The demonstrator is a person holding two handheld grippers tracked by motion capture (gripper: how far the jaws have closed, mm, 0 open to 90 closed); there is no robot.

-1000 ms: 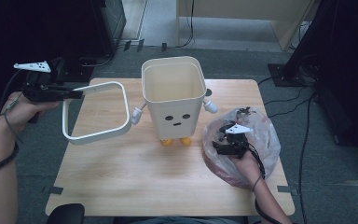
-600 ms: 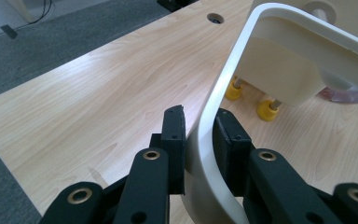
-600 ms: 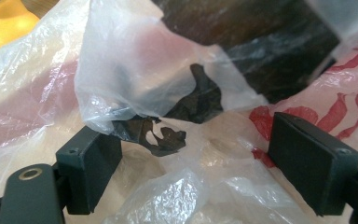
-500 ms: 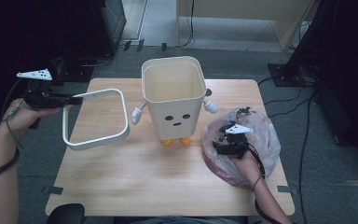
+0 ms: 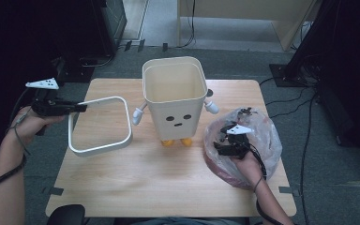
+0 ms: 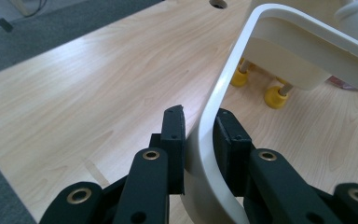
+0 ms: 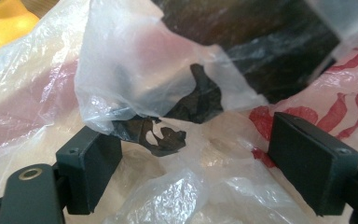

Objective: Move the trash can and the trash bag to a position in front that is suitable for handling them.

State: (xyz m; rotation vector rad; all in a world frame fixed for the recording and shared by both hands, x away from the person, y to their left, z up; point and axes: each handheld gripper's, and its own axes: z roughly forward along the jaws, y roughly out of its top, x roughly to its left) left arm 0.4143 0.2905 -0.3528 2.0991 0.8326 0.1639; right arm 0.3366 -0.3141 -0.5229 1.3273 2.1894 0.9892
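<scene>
A white square ring (image 5: 101,148) hangs tilted over the left part of the wooden table (image 5: 150,187). My left gripper (image 5: 81,107) is shut on the ring's left rim; in the left gripper view the ring (image 6: 303,37) sits pinched between the two pads of that gripper (image 6: 200,135). A cream bin (image 5: 173,101) with a drawn face, small white arms and yellow feet stands open-topped at the table's middle. At the right lies a crumpled clear plastic bag (image 5: 262,136) with red print and black scraps. My right gripper (image 5: 219,143) rests on it, open, with loose bag film (image 7: 168,93) between the wide jaws of that gripper (image 7: 209,154).
Cables run over the grey carpet (image 5: 318,154) to the right of the table. Dark equipment (image 5: 75,33) stands beyond the far left corner. Bare wood lies along the table's front edge between the two hands.
My left gripper has sunk with the ring, whose lower side now lies closer to the tabletop. The right gripper and the bag have stayed put.
</scene>
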